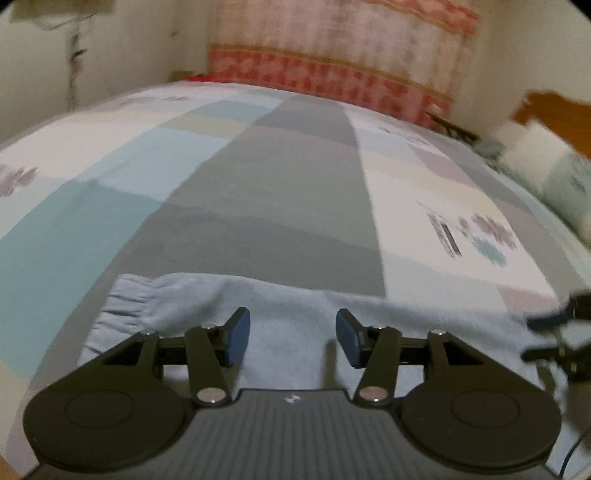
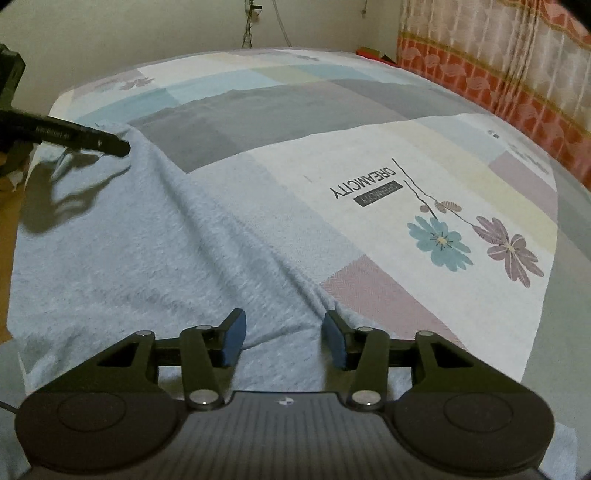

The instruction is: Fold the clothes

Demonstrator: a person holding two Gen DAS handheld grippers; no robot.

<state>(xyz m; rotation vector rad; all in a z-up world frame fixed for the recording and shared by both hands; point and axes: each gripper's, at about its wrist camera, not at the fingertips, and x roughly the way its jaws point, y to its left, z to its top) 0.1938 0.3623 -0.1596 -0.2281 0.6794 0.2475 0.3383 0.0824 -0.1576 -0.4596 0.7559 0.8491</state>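
Note:
A light blue knit garment (image 1: 291,325) lies spread along the near side of the bed, its ribbed cuff (image 1: 122,306) at the left in the left wrist view. My left gripper (image 1: 292,338) hovers open just above the cloth, nothing between its blue pads. In the right wrist view the same garment (image 2: 147,251) runs from the left toward the front, with long creases. My right gripper (image 2: 282,341) is open over a raised fold at the cloth's edge. The left gripper's black finger (image 2: 92,142) shows at the far left over the garment. The right gripper (image 1: 554,339) appears blurred at the right edge.
The bed carries a patchwork sheet (image 2: 369,122) with grey, blue and white blocks, printed flowers (image 2: 476,243) and lettering. A red patterned curtain (image 1: 332,55) hangs behind the bed. Pillows (image 1: 546,173) and a wooden headboard (image 1: 550,110) sit at the right. Cables hang on the wall (image 2: 251,26).

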